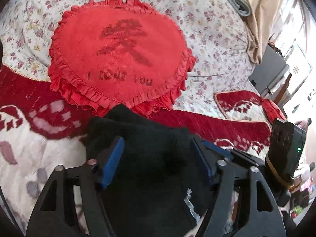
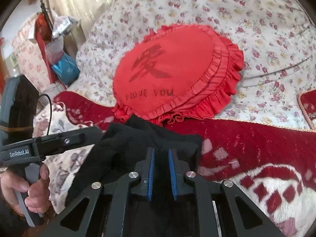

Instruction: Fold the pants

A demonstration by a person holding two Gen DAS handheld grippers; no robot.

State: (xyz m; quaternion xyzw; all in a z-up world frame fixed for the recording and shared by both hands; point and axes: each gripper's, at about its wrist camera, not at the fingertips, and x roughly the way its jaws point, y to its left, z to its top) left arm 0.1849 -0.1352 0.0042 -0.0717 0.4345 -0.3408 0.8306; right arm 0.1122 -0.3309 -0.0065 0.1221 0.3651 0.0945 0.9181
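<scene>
Bedding fills both views: a red-and-white plush blanket (image 2: 246, 148) nearest, then a floral quilt (image 2: 256, 29) beyond it. Closest in, the black pants (image 1: 150, 158) lie bunched at 6 o'clock in each view. The right gripper (image 2: 161, 169) has its blue pads nearly together with dark cloth pinched between them. The left gripper (image 1: 158, 164) stands with jaws wide apart, straddling the fabric, pads not visibly pressing it. Further out, at 12 o'clock from the pants, sits a red frilled heart cushion (image 1: 120, 55), its ruffle touching or just beside the pants' far edge.

Judged from this, the risks are that a one-sided hold lets the thick bundle sag and unfold unevenly, that the slack layers slip from the narrow pinch, or that a forward sweep drags the cushion's ruffle.
</scene>
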